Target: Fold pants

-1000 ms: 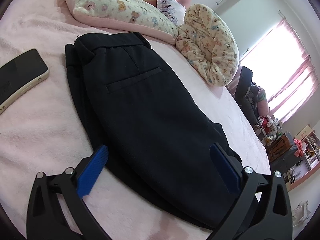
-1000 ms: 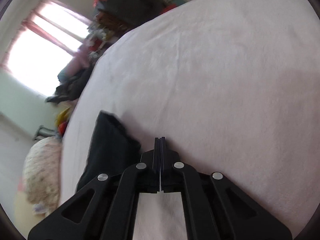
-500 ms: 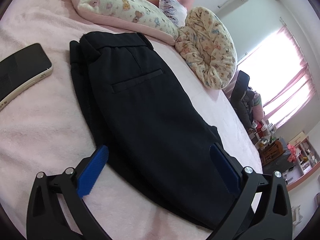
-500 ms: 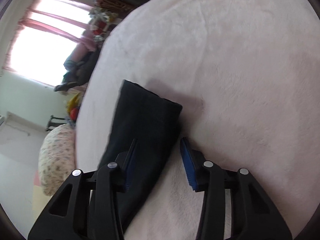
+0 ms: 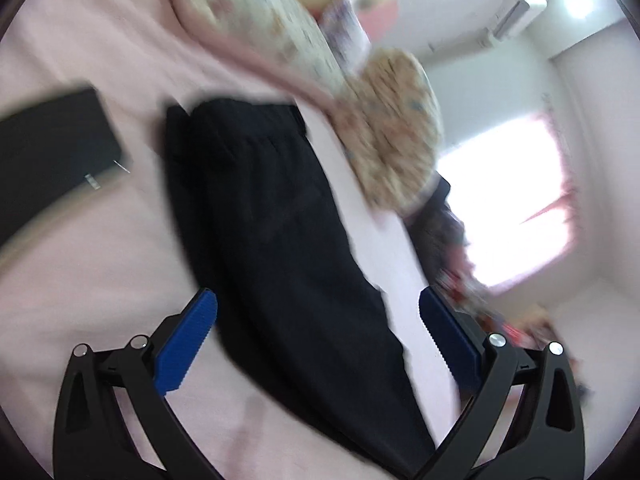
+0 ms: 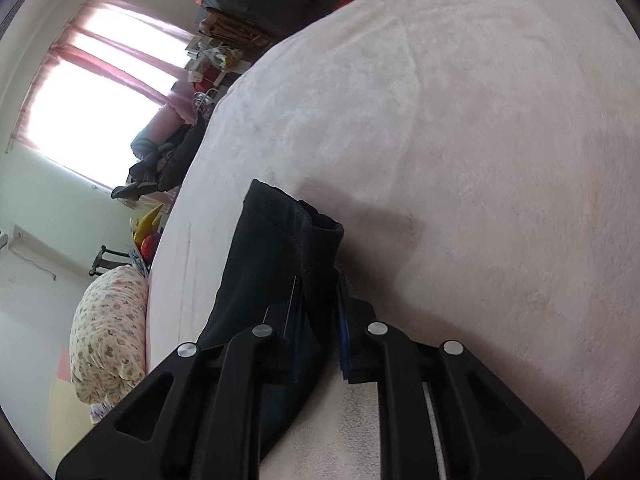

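Observation:
Black pants lie folded lengthwise on the pink bed, waistband toward the pillows. My left gripper is open, its blue pads either side of the pants' lower part; this view is motion-blurred. In the right wrist view my right gripper is shut on the leg end of the pants, with the hem sticking out past the fingertips and lifted a little off the bed.
A black phone lies on the bed left of the waistband. Two patterned pillows sit at the head of the bed, one also in the right wrist view. A bright window and cluttered shelves stand beyond the bed's edge.
My right gripper opened, straddled the pants' leg end, and has closed on it. My left gripper stays open and has swung quickly, blurring its view.

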A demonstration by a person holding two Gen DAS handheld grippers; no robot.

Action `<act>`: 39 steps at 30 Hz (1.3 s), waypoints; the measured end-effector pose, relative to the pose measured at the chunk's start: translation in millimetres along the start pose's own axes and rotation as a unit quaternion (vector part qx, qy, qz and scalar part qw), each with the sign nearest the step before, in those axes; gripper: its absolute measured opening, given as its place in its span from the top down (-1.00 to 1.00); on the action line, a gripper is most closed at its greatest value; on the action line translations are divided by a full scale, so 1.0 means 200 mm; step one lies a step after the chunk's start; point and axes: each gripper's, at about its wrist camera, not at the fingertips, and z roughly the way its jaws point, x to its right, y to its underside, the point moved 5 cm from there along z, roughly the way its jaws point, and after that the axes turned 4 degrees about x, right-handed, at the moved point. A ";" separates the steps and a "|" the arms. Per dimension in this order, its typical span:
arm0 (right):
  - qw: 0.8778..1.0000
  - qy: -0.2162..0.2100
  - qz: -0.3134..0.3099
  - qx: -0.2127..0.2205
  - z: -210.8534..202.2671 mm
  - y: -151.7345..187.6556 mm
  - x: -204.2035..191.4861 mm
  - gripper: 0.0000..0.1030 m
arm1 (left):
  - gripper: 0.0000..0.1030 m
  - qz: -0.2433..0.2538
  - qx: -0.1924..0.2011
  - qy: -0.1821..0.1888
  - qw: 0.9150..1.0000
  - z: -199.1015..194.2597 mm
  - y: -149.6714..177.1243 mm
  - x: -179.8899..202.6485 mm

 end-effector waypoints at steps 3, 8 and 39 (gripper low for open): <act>1.000 0.008 -0.001 0.001 0.01 0.00 0.00 0.71 | -0.93 0.006 -0.047 -0.012 0.999 0.07 0.04 -0.01; 1.000 0.009 -0.001 -0.002 0.02 0.01 0.00 0.71 | -0.92 0.003 -0.070 0.014 0.997 0.12 0.07 0.04; 1.000 0.012 -0.015 -0.005 0.04 0.02 0.01 0.71 | -0.13 -0.083 -0.084 -0.083 0.990 0.27 0.00 -0.08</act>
